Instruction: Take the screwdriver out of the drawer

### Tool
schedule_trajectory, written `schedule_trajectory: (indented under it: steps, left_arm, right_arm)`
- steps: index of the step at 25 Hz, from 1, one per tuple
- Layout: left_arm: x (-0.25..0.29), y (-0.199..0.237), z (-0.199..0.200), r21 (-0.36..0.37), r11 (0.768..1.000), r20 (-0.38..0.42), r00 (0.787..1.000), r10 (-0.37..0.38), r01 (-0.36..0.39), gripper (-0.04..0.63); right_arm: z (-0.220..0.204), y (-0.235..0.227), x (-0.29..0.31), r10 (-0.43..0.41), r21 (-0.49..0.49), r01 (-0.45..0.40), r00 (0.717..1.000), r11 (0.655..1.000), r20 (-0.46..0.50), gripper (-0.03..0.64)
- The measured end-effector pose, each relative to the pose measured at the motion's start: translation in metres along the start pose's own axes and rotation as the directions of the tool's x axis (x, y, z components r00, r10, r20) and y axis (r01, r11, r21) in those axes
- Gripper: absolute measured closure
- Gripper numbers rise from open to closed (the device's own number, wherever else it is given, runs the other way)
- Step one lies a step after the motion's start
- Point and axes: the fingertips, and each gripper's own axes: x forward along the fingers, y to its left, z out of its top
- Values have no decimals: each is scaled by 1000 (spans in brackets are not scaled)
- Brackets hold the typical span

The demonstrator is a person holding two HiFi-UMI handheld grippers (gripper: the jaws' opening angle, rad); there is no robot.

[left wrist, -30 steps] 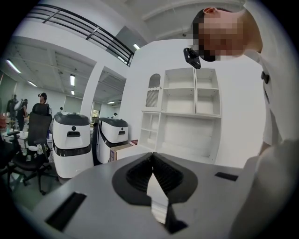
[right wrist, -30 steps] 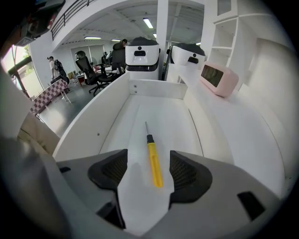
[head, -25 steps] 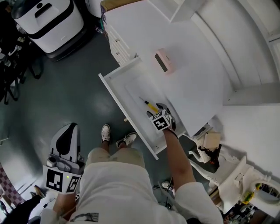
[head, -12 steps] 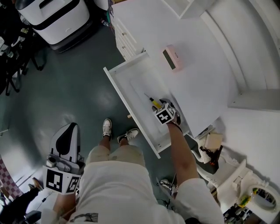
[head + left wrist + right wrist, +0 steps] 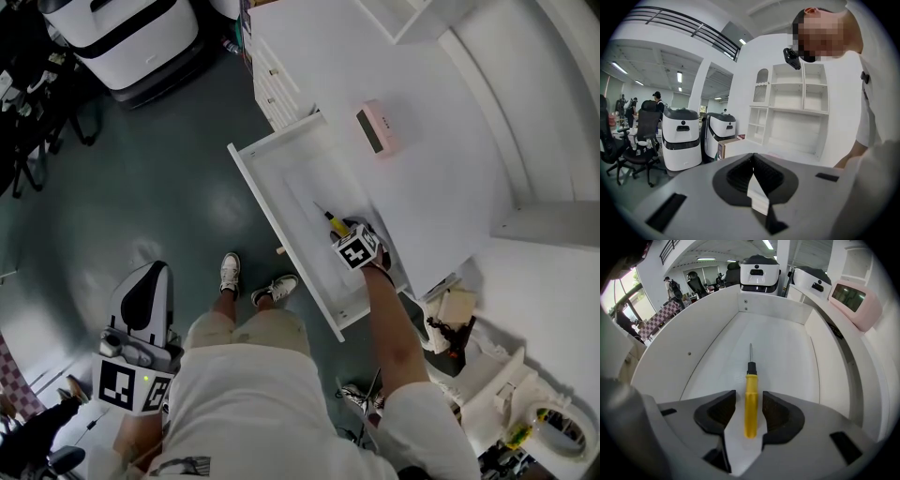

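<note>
Both jaws of your right gripper (image 5: 749, 398) have just been closing astride the screwdriver (image 5: 750, 416) handle, not yet pinching, ready to lift it off the drawer (image 5: 787, 352) floor; your left gripper (image 5: 753, 164) idles, jaws together.

No word, brand or number can be read; the white marker cube (image 5: 356, 251) on the right gripper (image 5: 749, 398) bears only black-and-white square patterns, not letters; the like cube (image 5: 125, 386) on the left gripper (image 5: 753, 158) likewise; the pale pink box-shaped device with a dark screen (image 5: 382, 129) carries small marks, too small to make out.
</note>
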Motion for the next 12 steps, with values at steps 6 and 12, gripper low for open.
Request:
schedule_trajectory:
  steps: [6,12]
  left_arm:
    - [-1,1,-2,-9,1000,2,1000,0,0,580]
    - [-2,-2,-1,-11,1000,11,1000,-9,9,580]
  right_arm:
    - [0,6,2,44,9,-44,999,999,-17,465]
    - [1,5,3,51,36,-50,998,998,-28,469]
